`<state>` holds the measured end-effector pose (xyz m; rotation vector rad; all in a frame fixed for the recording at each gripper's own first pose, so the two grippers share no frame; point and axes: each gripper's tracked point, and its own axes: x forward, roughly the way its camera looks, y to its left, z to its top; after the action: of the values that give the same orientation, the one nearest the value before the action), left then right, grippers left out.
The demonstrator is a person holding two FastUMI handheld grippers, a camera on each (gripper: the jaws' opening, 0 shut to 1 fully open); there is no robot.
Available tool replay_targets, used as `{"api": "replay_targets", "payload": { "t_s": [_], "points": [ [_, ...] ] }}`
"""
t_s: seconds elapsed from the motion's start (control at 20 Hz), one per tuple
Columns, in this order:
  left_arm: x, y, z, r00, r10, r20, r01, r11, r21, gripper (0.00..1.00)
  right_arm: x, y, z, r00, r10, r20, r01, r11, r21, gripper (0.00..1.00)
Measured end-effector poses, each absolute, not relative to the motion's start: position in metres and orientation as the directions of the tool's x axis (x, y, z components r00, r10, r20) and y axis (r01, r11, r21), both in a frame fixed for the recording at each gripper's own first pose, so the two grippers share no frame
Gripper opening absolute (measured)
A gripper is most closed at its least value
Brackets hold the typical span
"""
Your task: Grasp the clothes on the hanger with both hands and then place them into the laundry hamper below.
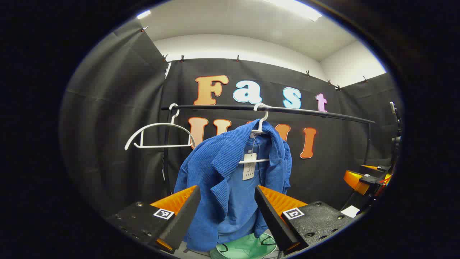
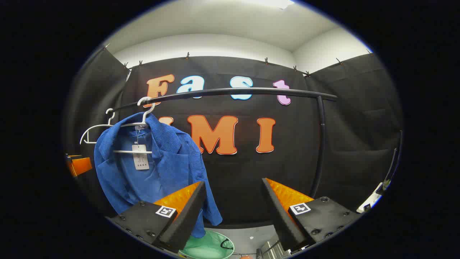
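- Black cloth walls the booth; a dark rail (image 1: 273,109) runs across it, an empty white hanger (image 1: 158,135) at its left end.
- Blue jacket (image 1: 219,172) hangs long axis vertical, collar up, dead ahead at twelve o'clock between the left gripper (image 1: 227,208) fingers, which stand apart; this hand looks nearer.
- Green hamper (image 1: 248,246) sits below.
- Right gripper (image 2: 233,207) fingers apart too; the jacket lies at ten o'clock.

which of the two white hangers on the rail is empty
The bare hanger at the rail's end, beside the upright post. The other hanger, nearer the middle, carries the blue jacket.
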<state>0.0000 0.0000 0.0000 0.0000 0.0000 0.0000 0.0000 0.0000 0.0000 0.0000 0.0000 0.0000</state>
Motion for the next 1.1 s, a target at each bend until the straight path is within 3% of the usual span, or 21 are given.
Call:
{"api": "replay_targets", "payload": {
  "t_s": [0.05, 0.6, 0.95, 1.0, 1.1],
  "points": [
    [0.001, 0.000, 0.002, 1.000, 0.001, 0.004, -0.001, 1.000, -0.002, 0.92, -0.002, 0.001, 0.000, 1.000, -0.003, -0.003, 0.003, 1.000, 0.003, 0.94],
    [-0.007, 0.007, -0.014, 0.998, 0.039, -0.046, -0.040, 0.999, -0.032, 0.95, -0.005, 0.000, -0.004, 0.999, 0.025, -0.046, -0.025, 1.000, -0.013, 0.94],
    [0.004, 0.013, -0.024, 0.995, 0.077, -0.058, -0.078, 0.997, -0.025, 0.98, 0.012, 0.018, -0.009, 0.996, 0.077, -0.050, -0.077, 0.997, -0.006, 0.94],
    [0.006, 0.012, -0.027, 0.995, 0.078, -0.064, -0.080, 0.996, -0.032, 0.92, 0.015, 0.022, -0.011, 0.995, 0.089, -0.049, -0.089, 0.996, -0.006, 0.94],
    [0.011, 0.014, -0.032, 0.993, 0.084, -0.077, -0.088, 0.995, -0.041, 0.95, 0.024, 0.034, -0.011, 0.992, 0.116, -0.049, -0.117, 0.993, -0.006, 0.94]
  ]
}}
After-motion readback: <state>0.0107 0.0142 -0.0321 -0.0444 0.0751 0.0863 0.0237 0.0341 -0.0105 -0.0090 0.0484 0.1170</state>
